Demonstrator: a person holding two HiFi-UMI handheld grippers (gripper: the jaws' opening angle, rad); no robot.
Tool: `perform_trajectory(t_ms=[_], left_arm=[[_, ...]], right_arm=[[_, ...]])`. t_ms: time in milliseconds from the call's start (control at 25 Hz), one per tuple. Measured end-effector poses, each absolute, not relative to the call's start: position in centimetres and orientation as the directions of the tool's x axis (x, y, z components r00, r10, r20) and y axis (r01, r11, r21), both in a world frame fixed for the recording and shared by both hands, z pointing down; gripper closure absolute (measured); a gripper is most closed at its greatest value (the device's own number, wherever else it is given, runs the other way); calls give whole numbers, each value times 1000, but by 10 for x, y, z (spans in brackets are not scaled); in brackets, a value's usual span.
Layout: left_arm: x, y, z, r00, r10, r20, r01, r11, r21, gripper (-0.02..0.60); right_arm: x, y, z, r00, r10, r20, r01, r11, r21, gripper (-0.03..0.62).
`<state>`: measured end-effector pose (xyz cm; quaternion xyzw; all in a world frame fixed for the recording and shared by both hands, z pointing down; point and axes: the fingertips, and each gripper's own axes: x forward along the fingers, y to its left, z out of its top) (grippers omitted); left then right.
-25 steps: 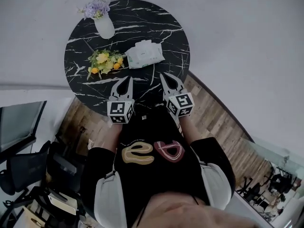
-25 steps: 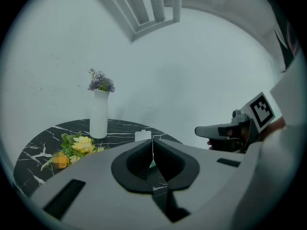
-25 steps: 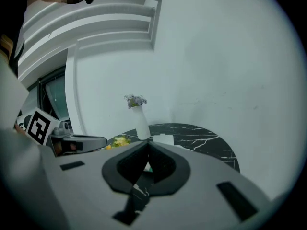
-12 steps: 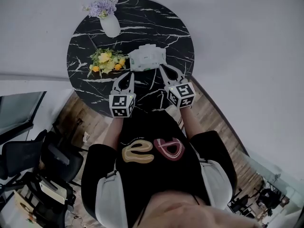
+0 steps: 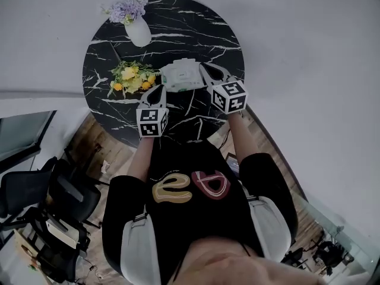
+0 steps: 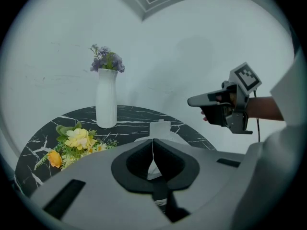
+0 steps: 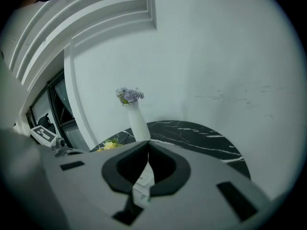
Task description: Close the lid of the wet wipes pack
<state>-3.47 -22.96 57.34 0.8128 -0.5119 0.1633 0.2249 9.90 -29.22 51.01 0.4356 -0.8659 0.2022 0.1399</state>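
Head view, one white wet wipes pack [image 5: 183, 76], one white vase [image 5: 138, 33] holding purple flowers [image 5: 126, 9], left gripper [image 5: 160, 88] and right gripper [image 5: 206, 69], jaws together, empty

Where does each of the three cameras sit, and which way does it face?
Head view: on the person's head, looking steeply down at the round table; torso, forearms, left gripper and right gripper show.
Left gripper view: on the left gripper, facing across the table to the vase and wet wipes pack; its shut jaws and the right gripper show.
Right gripper view: on the right gripper, facing across the table toward the vase; its shut jaws show.
Shared: both gripper views see the vase and yellow flowers.
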Motion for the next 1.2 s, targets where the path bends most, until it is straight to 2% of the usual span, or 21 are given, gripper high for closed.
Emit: perform_trajectory(t_ms=[480, 880, 1200], left_arm=[[-24, -250, 602, 425, -712, 559, -904, -368, 218, 563], [-15, -259, 631, 421, -661, 622, -905, -355, 235, 563], [-16, -266, 643, 413, -646, 642, -910, -330, 253, 563]], right_arm=[[98, -342, 557, -644, -544, 538, -760, 538, -365, 582], [91, -356, 582, -689, -458, 562, -719, 533, -447, 582], [88, -360, 597, -696, -436, 570, -714, 498, -492, 581]])
